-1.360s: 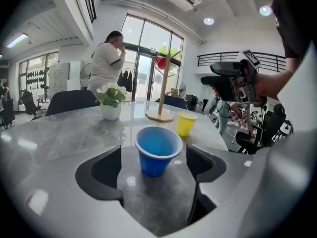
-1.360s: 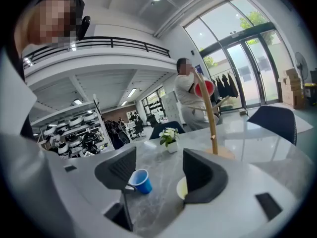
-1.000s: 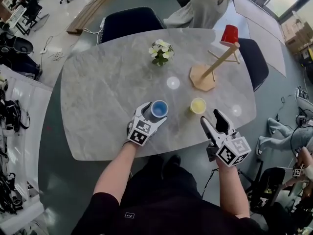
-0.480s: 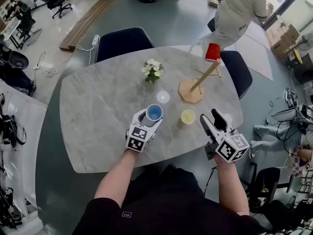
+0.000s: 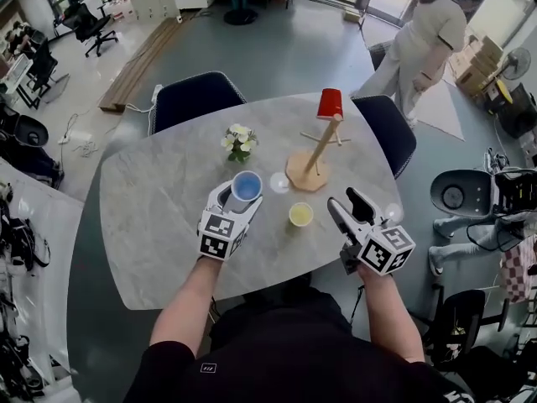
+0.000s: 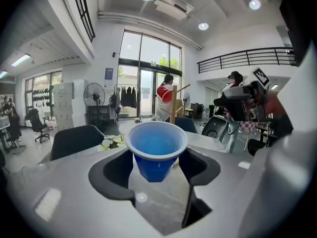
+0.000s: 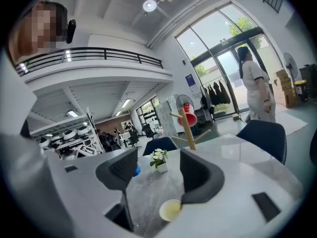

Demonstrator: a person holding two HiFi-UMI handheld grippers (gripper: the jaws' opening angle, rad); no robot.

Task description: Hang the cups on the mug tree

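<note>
Within left gripper (image 6: 156, 168) — blue cup (image 6: 156, 148)

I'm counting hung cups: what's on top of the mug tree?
One red cup caps the mug tree's pole. The pole's tip, inside the cup, is covered from view.

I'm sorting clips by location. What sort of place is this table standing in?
Probably an open-plan office or lab workspace: there are swivel office chairs at the edge of the room, tall glass entrance doors, and racks of equipment along one side.
</note>
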